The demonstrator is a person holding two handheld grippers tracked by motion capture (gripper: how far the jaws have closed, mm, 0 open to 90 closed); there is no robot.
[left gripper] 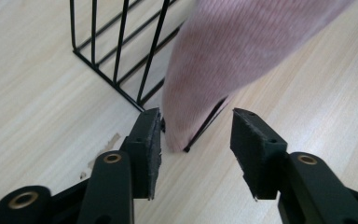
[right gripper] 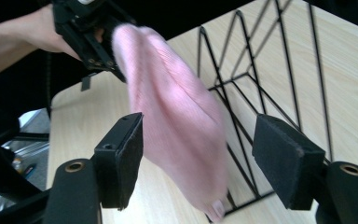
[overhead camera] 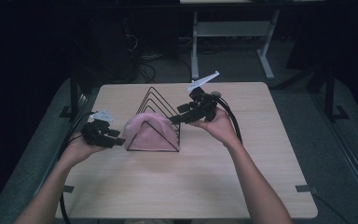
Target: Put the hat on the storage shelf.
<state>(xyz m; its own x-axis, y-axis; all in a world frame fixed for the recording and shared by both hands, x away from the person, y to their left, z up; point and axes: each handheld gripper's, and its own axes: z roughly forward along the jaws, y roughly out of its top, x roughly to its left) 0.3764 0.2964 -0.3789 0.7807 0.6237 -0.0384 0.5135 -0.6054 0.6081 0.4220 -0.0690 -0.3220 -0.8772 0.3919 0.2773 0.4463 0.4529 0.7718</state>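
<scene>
A pink knit cloth (overhead camera: pixel 148 132) is draped over the front wires of the black wire rack (overhead camera: pixel 161 105) at the middle of the table (overhead camera: pixel 261 186). My left gripper (overhead camera: pixel 117 138) sits just left of the rack, jaws spread, empty. My right gripper (overhead camera: pixel 176 115) hovers at the rack's right side, jaws also spread, gripping nothing

wire rack (overhead camera: pixel 161 116) mid-table, bare table (overhead camera: pixel 205 182) nearside

Overhead plus two close tong-mounted views
</scene>
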